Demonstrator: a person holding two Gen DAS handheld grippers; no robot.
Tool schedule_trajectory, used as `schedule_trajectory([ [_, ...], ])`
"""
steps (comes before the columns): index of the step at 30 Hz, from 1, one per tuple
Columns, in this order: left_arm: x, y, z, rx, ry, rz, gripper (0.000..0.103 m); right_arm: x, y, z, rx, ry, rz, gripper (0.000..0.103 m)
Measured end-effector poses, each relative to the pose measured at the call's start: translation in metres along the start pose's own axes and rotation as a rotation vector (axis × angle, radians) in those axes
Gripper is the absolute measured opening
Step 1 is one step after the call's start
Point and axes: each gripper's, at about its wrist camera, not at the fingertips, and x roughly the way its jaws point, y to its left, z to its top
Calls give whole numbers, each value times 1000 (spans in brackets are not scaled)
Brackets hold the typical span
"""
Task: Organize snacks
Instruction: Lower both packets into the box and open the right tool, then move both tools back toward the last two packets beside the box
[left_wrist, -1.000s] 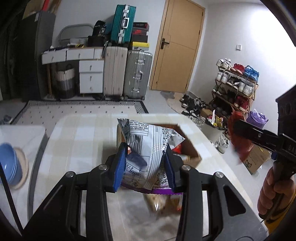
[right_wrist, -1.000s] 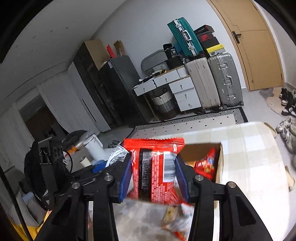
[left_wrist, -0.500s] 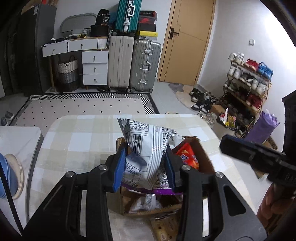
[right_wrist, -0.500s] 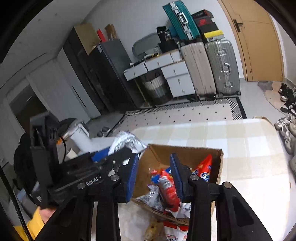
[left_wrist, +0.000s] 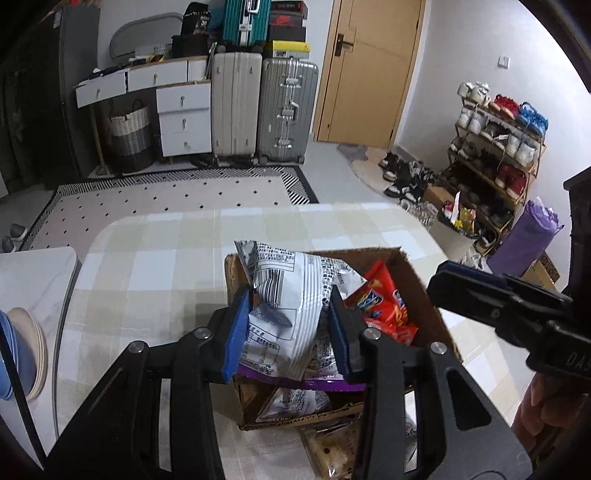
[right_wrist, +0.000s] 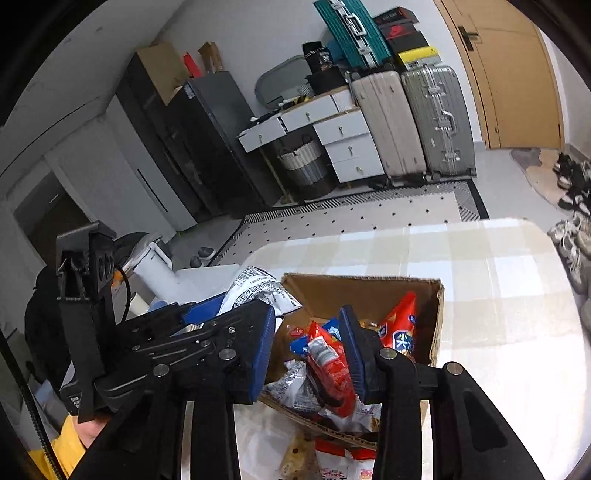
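Note:
An open cardboard box (left_wrist: 417, 291) (right_wrist: 369, 291) stands on the checked tablecloth and holds several snack packets. My left gripper (left_wrist: 290, 328) is shut on a silver-white snack bag (left_wrist: 288, 295), held over the box's left edge; the bag also shows in the right wrist view (right_wrist: 255, 288). My right gripper (right_wrist: 308, 350) is open and empty above the box, with a red snack packet (right_wrist: 328, 369) lying in the box below it. A red chip bag (left_wrist: 380, 299) (right_wrist: 400, 325) leans inside the box.
Loose snack packets (right_wrist: 332, 461) lie on the table (left_wrist: 166, 258) in front of the box. Stacked bowls (left_wrist: 18, 358) sit on a white side surface at left. Suitcases (left_wrist: 258, 107), drawers, a door and a shoe rack (left_wrist: 495, 155) stand beyond.
My right gripper opened and let go of the red packet, which now lies in the box. My left gripper kept hold of the silver-white bag and moved over the box.

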Motion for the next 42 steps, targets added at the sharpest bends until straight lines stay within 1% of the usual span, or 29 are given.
schedule_trajectory([
  [2, 4, -2, -1, 10, 7, -6, 40, 1, -2, -1, 9, 7, -5, 37],
  [3, 6, -2, -1, 15, 7, -4, 42, 2, -3, -1, 13, 12, -7, 38],
  [4, 6, -2, -1, 18, 3, -5, 46, 1, -4, -2, 18, 13, -13, 44],
  [5, 3, -2, -4, 22, 1, -5, 50, 0, -5, -3, 22, 9, -15, 45],
  [6, 1, -2, -4, 27, -3, 0, 61, -2, -4, -4, 24, 7, -14, 46],
  [7, -2, -2, -4, 30, -10, 12, 68, -4, -4, -5, 24, 6, -17, 47],
  [9, -10, -1, -5, 26, -30, 16, 68, -11, -3, -7, 23, -1, -23, 49],
  [12, -30, -2, -17, 24, -39, 20, 68, -21, 2, -14, 19, -5, -28, 49],
  [17, -74, -10, -36, 45, -78, 19, 71, -43, 6, -27, 28, -19, -30, 50],
  [18, -83, -12, -39, 49, -89, 20, 72, -48, 7, -30, 30, -23, -32, 51],
  [20, -100, -15, -45, 54, -103, 23, 78, -55, 10, -36, 29, -27, -40, 54],
  [23, -125, -22, -57, 62, -132, 21, 78, -66, 12, -46, 32, -40, -45, 60],
  [25, -139, -25, -63, 72, -133, 20, 79, -71, 13, -54, 43, -44, -47, 66],
  [30, -169, -30, -89, 74, -152, 30, 81, -76, 15, -79, 61, -18, -39, 66],
  [33, -181, -25, -112, 36, -146, 10, 81, -83, 18, -96, 57, -31, -34, 66],
  [36, -189, -17, -138, 8, -141, 10, 81, -90, 22, -119, 44, -42, -15, 66],
  [39, -197, -9, -171, -28, -150, -6, 81, -98, 28, -145, 19, -77, 8, 66],
  [42, -202, -3, -199, -49, -165, -20, 81, -106, 36, -171, -28, -122, 6, 66],
])
